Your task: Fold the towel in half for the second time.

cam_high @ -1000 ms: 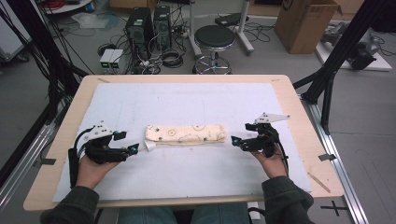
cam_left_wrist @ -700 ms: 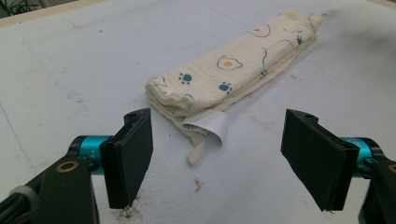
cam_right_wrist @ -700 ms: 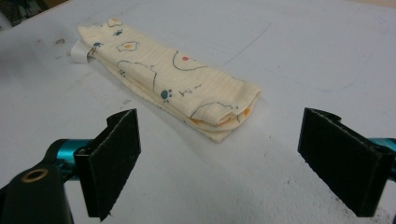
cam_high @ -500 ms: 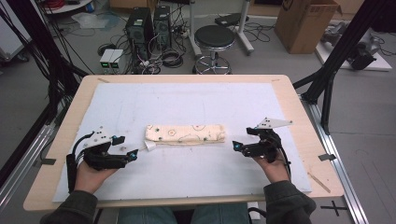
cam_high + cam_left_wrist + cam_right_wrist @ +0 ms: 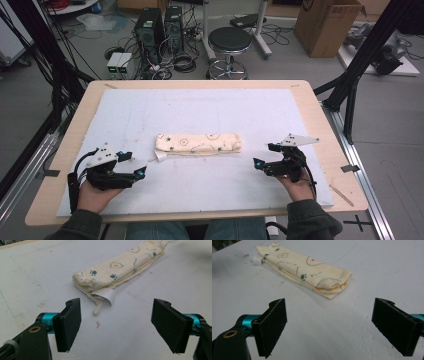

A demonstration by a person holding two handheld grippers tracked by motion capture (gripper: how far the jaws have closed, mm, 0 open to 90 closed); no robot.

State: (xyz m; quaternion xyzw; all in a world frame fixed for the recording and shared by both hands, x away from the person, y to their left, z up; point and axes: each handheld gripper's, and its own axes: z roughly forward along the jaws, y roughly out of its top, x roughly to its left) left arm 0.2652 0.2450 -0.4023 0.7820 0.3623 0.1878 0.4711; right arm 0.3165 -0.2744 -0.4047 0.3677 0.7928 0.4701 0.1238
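Nearest us, the person's sleeves and hands come in at the table's near edge, one tool in each. The left gripper sits low over the white mat, jaws spread wide with nothing between them; its own view shows bare mat in the gap. The right gripper is the same story on the other side, jaws wide apart and empty, again with plain mat between them in its own view. Both point inward, toward the middle. And there between them lies the cloth, a cream piece folded into a long narrow bundle, printed with paw marks and small egg shapes, flat on the mat and lying across the table from left to right. It touches neither tool: the left one is near its left end, the right one a little off its right end. From the left gripper view the cloth runs away up and to the right, and a white tag curls out from under its near end, with a thin strip of fabric trailing below it. From the right gripper view the cloth shows its folded layers at the near end. Beyond the table, a black stool stands on the floor, computer towers left of it, a cardboard box off right.
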